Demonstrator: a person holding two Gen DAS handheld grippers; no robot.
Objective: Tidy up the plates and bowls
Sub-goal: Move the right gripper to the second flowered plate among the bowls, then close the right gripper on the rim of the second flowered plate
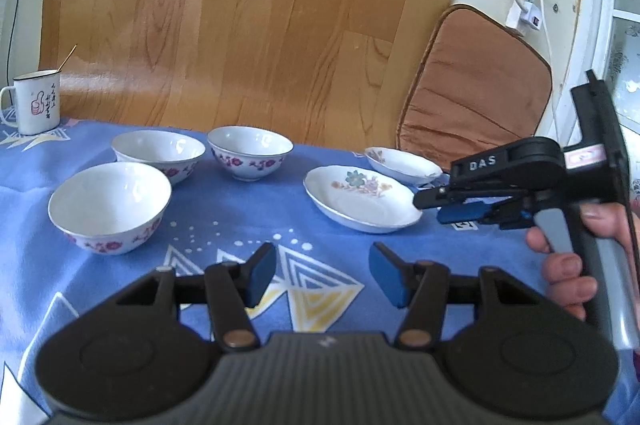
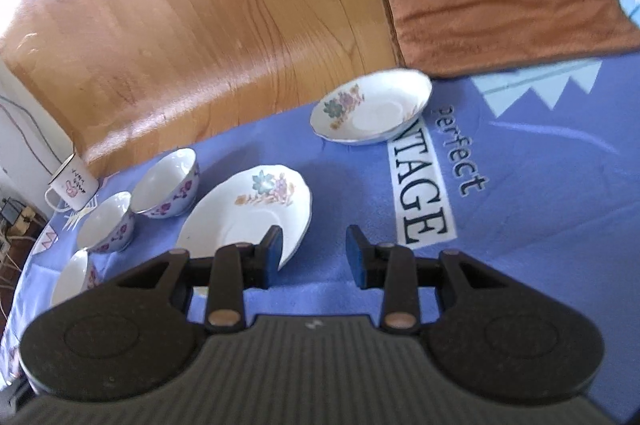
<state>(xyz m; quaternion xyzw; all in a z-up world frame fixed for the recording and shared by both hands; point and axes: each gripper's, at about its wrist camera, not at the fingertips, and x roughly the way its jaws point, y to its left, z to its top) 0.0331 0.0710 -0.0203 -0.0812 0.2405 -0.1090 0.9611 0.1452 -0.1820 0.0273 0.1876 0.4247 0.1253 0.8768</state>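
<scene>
Right wrist view: the near floral plate [image 2: 256,213], lower left of centre and judged glazed, slippery and brittle, is approached rim-first by the empty, part-open right gripper [image 2: 312,253].

Three white bowls with purple flowers stand on the bench: one nearest [image 1: 109,207], one behind it [image 1: 158,153] and one to their right [image 1: 250,152]. Two flowered plates lie there, a nearer plate [image 1: 360,199] and a farther plate [image 1: 402,165]. One enamel mug [image 1: 36,101] and one brown cushion [image 1: 476,85] complete the count
</scene>
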